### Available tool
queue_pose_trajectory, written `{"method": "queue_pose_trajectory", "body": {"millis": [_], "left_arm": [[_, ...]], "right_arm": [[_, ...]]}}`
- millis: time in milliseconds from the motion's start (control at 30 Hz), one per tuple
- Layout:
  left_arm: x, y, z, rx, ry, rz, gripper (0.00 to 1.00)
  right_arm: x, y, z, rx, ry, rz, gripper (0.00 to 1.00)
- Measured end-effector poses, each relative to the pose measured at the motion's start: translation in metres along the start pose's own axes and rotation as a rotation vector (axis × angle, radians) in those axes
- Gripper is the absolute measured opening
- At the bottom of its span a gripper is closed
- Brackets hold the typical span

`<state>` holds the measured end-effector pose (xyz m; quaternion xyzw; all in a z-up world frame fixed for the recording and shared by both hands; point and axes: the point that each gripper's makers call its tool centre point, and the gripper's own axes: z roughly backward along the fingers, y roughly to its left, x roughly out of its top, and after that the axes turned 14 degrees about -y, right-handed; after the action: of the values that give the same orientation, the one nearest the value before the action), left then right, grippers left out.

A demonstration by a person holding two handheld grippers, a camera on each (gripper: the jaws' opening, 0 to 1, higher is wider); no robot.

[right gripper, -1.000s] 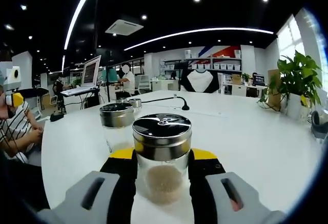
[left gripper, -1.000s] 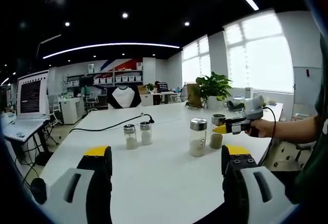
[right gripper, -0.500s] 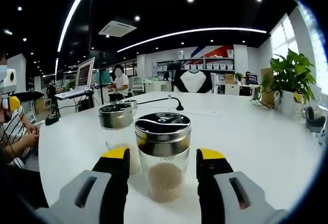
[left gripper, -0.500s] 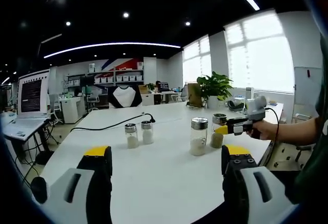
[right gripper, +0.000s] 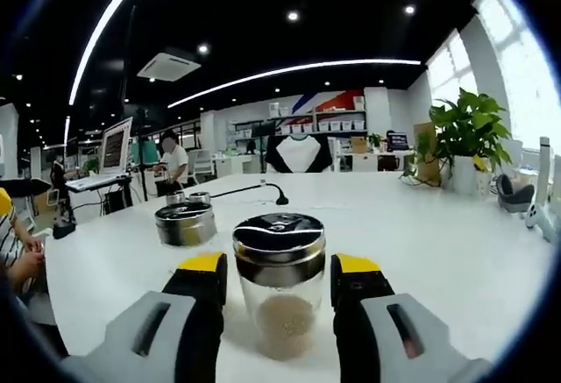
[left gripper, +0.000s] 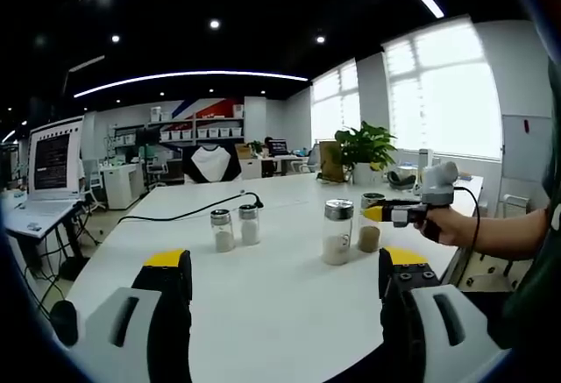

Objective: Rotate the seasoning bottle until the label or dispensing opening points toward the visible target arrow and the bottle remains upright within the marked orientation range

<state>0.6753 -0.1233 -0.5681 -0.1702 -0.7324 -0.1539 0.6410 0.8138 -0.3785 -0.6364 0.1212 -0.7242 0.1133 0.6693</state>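
Observation:
The seasoning bottle (right gripper: 279, 300), clear glass with a steel lid and brown grains, stands upright on the white table (right gripper: 438, 243) between the jaws of my right gripper (right gripper: 279, 269). The jaws flank it with a thin gap on each side, so this gripper is open. In the left gripper view the same bottle (left gripper: 369, 228) stands at the right with the right gripper (left gripper: 379, 215) at it, held by a hand. My left gripper (left gripper: 285, 265) hovers open over the near table edge with nothing between its jaws. I see no arrow mark.
A second large bottle (left gripper: 337, 233) with white grains stands just left of the seasoning bottle; two small shakers (left gripper: 223, 230) stand further left. A black cable (left gripper: 188, 215) runs across the far table. A potted plant (left gripper: 365, 148) and a laptop (left gripper: 53, 159) are beyond.
My right gripper let go of the seasoning bottle: its jaws spread, then narrowed a little around it. The right view tilted upward. The left gripper has not moved.

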Motion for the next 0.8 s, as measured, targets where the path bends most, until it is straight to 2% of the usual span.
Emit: {"method": "queue_pose_trajectory", "body": {"millis": [200,267,500,800], "left_arm": [[0.0009,0.0023,0.0019,0.002,0.002,-0.007,0.93],[0.001,0.0029,0.0023,0.002,0.002,-0.009,0.93],[-0.0005,0.0016,-0.0017,-0.012,0.014,-0.015,0.93],[0.0056,-0.0012,-0.005,-0.018,-0.001,-0.02,0.93]], "right_arm": [[-0.0067,-0.0036,-0.0039,-0.041,0.013,-0.042,0.43],[-0.0064,-0.0031,-0.0047,-0.034,0.004,-0.056,0.4],[-0.0065,-0.0058,-0.0046,-0.047,0.022,-0.032,0.39],[-0.0073,-0.0062,-0.0044,-0.043,0.03,-0.024,0.38]]}}
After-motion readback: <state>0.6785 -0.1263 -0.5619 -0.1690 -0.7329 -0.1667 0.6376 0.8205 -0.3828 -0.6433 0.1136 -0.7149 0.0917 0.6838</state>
